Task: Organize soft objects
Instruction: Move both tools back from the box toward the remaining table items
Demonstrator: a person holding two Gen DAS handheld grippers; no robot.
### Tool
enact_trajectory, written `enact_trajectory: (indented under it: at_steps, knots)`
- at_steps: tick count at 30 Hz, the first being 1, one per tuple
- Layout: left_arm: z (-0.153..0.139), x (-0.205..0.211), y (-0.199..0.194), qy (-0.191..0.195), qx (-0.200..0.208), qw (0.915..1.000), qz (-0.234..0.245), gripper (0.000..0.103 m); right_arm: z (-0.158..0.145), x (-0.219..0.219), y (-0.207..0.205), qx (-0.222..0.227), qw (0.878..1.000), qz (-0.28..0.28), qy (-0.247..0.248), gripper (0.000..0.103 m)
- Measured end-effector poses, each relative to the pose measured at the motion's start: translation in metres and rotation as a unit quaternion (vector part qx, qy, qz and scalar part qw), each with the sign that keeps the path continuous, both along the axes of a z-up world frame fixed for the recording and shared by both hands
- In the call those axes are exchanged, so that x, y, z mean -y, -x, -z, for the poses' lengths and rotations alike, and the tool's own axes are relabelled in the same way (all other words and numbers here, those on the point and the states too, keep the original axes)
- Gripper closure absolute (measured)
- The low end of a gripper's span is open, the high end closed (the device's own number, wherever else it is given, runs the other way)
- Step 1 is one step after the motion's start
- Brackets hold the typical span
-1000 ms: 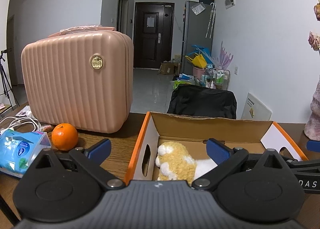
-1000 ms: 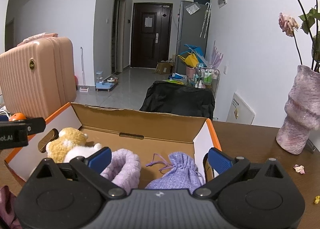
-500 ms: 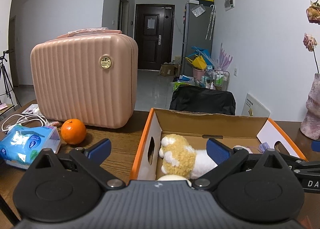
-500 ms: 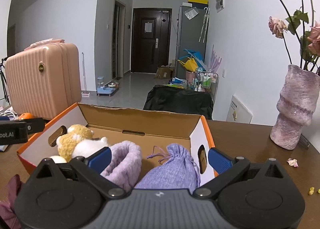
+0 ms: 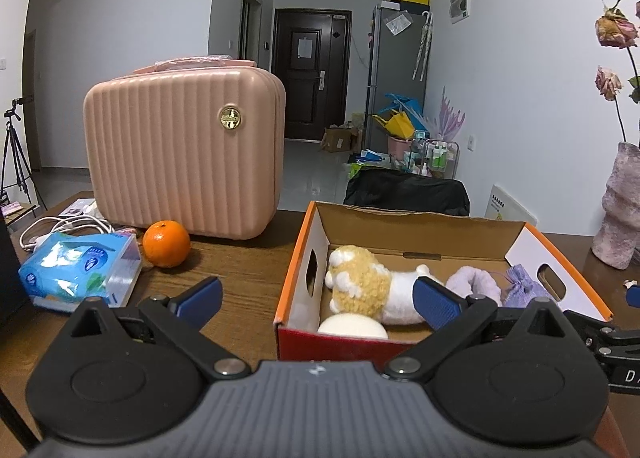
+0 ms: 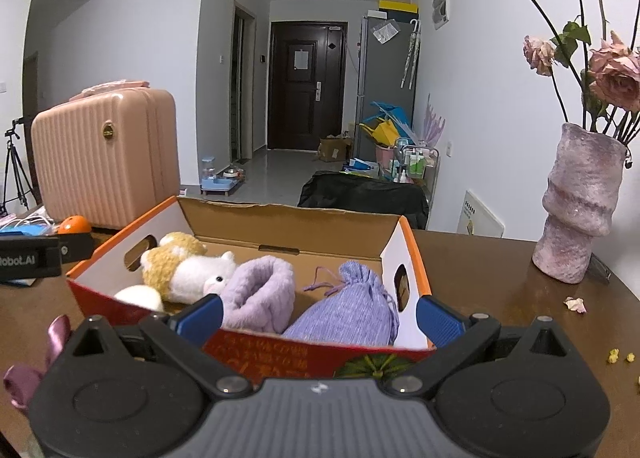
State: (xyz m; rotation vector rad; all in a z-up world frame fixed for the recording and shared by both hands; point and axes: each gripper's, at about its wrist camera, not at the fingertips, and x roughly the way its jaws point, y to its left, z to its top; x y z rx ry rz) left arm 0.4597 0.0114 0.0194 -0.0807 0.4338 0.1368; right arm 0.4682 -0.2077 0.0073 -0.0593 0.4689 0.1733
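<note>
Wood table (image 6: pixel 500 290), open cardboard box (image 6: pixel 280 226) w/ soft stuff.
Plush toy (image 6: pixel 188 270), lilac pouch (image 6: pixel 348 310) inside; left gripper (image 5: pixel 316 298) & right gripper (image 6: pixel 318 312) both spread wide, empty.

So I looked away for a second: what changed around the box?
Both grippers, left gripper and right gripper, backed away from the cardboard box with jaws open and empty, nothing grabbed or released. The plush toy, purple slipper and drawstring pouch stayed put.
</note>
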Motion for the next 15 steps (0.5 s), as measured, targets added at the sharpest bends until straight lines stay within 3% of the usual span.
enact_trajectory:
  at_steps: [15]
  knots:
    - [0.004, -0.009, 0.057, -0.002, 0.003, 1.0, 0.003, 0.0, 0.008, -0.001, 0.061, 0.012, 1.0, -0.01, 0.001, 0.0]
